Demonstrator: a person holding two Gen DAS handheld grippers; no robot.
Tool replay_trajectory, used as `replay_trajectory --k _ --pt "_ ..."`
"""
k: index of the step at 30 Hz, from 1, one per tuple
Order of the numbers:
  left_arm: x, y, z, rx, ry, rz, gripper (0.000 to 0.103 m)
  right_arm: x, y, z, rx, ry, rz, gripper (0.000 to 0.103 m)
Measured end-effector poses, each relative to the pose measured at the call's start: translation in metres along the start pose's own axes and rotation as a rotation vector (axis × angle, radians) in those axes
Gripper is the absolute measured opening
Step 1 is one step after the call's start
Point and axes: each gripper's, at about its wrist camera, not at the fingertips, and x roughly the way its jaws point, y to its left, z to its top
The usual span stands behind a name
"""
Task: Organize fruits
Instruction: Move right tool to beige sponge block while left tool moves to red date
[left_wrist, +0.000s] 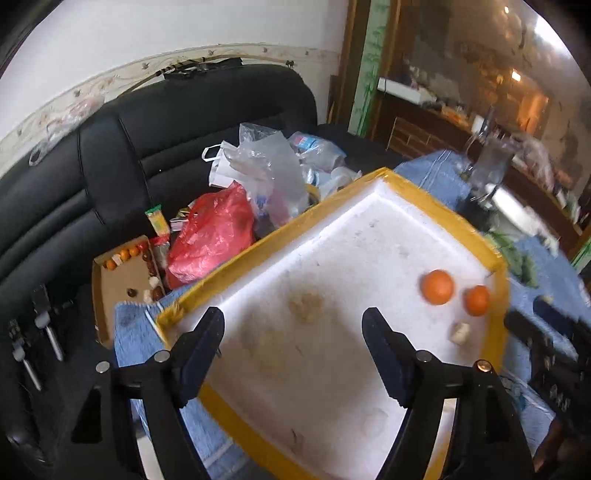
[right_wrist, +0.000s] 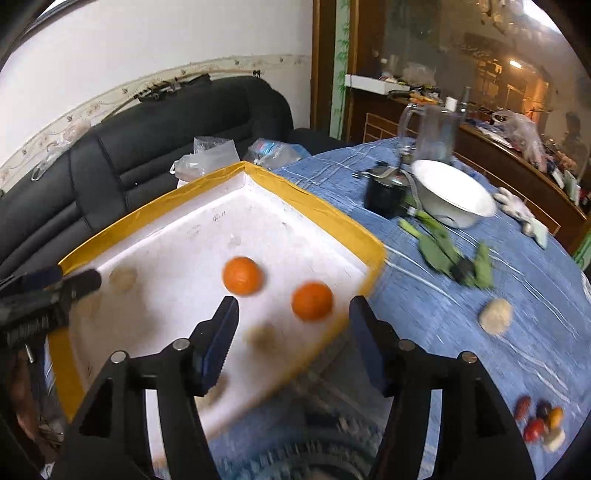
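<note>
Both my left gripper (left_wrist: 293, 325) and right gripper (right_wrist: 293, 314) hang with fingers spread, empty. Two oranges (right_wrist: 243, 276) already lie in the foam tray (right_wrist: 314, 206); a pale fruit (right_wrist: 495, 316) and what seem small fruits (right_wrist: 541, 421) wait on the table (right_wrist: 461, 332).

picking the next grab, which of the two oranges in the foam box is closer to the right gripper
The orange nearer the box's yellow-taped corner, just ahead of the open right gripper. The other orange lies farther in.
</note>
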Motion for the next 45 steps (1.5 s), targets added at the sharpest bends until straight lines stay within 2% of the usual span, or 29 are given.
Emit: replay_trajectory --k 4,9,15,19,23,31,39,41,45 --pt "-0.018 -0.017 -0.017 0.033 -0.022 -0.055 0.078 -0.047 -0.019 -0.041 0.041 -0.027 -0.025 0.068" --pt "-0.033 -0.066 -0.044 0.161 -0.019 -0.151 0.079 -0.099 -0.063 -0.103 0.166 -0.058 -0.075 0.069" --pt "-0.041 -0.139 -0.079 0.325 0.008 -0.250 0.079 -0.137 -0.140 -0.174 0.366 -0.032 -0.229 0.068" --pt "-0.043 -0.175 -0.097 0.406 0.024 -0.285 0.079 -0.151 -0.194 -0.203 0.497 -0.004 -0.331 0.068" --pt "-0.046 -0.203 -0.109 0.469 0.038 -0.307 0.079 -0.156 -0.227 -0.212 0.575 0.000 -0.383 0.068" --pt "-0.045 -0.241 -0.123 0.544 0.052 -0.332 0.079 -0.126 -0.269 -0.194 0.635 0.019 -0.387 0.067" --pt "-0.036 -0.259 -0.119 0.540 0.055 -0.331 0.079 -0.093 -0.291 -0.178 0.648 0.054 -0.381 0.049" --pt "-0.034 -0.268 -0.118 0.546 0.046 -0.333 0.079 -0.086 -0.293 -0.177 0.639 0.067 -0.367 0.037" --pt "-0.026 -0.289 -0.115 0.557 0.042 -0.345 0.079 -0.087 -0.292 -0.179 0.644 0.054 -0.352 0.036"
